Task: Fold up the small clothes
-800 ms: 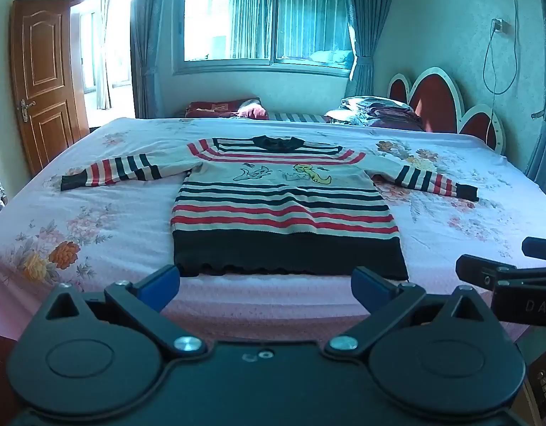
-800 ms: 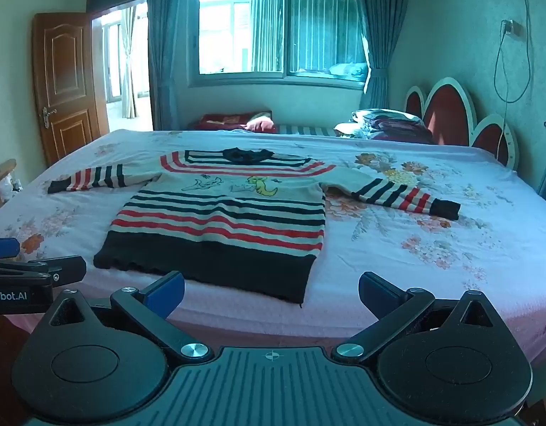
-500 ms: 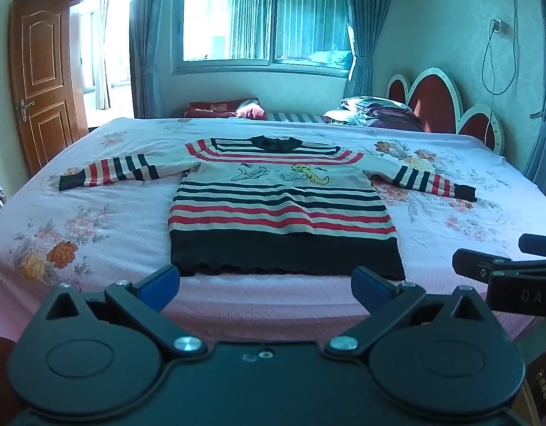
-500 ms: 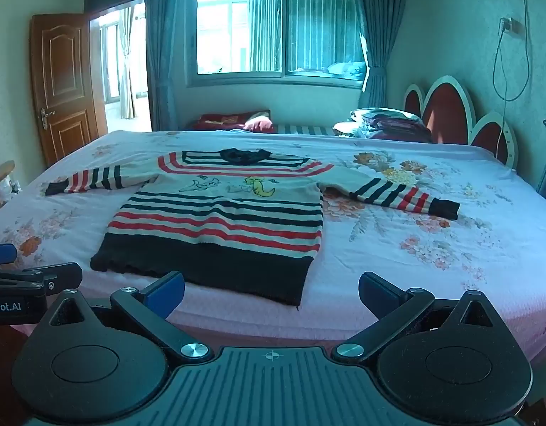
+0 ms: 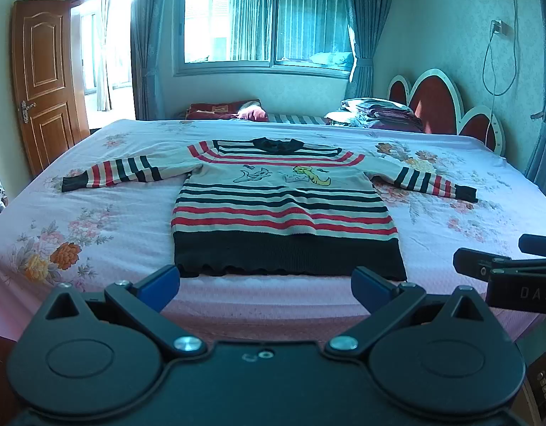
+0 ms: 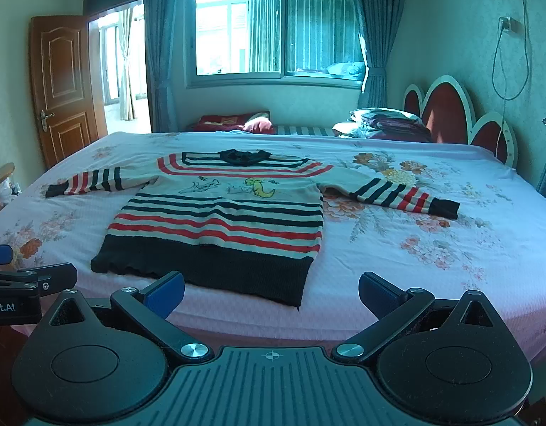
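Lay flat, front up, on a pink floral bed sheet (image 5: 95,213): a small striped sweater (image 5: 283,209), both sleeves stretched out sideways, dark collar at the far end, broad dark hem toward the near edge of the bed. Bore red, dark and cream stripes, with cartoon figures across the chest, one of them yellow; no readable words on it.

Showed white lettering on the right gripper (image 6: 271,293) body, cut off by the right edge of the left wrist view: "DAS". Showed white lettering on the left gripper (image 5: 265,284) body, cut off by the left edge of the right wrist view: "bot.AI".

Stood spread wide, both grippers, blue pads far apart with nothing between them, hanging side by side before the near bed edge, apart from the sweater hem.

Left bare sheet open on both sides of the sweater, wider on the right. Ended the left sleeve cuff near the left bed edge. Stood at the far right a red scalloped headboard (image 6: 450,110) with folded bedding (image 6: 383,122) beside it; at the far left, an open wooden door (image 5: 42,81).
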### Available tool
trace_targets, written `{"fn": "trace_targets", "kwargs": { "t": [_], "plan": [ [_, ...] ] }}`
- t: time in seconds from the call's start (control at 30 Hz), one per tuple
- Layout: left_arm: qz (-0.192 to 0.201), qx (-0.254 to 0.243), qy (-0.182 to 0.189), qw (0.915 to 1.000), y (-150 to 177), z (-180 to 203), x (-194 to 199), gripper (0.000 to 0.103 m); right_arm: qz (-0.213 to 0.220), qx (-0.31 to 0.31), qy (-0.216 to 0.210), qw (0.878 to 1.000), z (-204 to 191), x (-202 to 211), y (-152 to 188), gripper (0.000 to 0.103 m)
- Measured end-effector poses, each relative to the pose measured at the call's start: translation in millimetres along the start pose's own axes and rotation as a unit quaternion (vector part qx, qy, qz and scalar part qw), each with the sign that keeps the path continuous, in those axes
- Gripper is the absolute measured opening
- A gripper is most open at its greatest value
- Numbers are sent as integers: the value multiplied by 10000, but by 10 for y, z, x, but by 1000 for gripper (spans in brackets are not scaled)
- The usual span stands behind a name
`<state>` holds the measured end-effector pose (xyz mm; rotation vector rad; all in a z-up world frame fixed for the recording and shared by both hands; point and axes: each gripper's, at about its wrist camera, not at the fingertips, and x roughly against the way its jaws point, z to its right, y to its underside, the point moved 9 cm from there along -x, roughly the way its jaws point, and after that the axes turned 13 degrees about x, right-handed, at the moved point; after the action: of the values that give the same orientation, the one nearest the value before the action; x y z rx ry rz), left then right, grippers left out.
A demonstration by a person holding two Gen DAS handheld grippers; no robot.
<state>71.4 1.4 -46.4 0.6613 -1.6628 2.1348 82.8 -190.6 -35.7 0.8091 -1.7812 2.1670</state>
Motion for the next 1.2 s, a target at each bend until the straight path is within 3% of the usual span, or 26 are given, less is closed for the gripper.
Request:
{"fn": "trace_targets", "kwargs": {
  "t": [1.2],
  "plan": [
    [14,-30,-22,10000,-57,-44,28,103,41,7,5,10000,25,33,-20,103]
  ]
}}
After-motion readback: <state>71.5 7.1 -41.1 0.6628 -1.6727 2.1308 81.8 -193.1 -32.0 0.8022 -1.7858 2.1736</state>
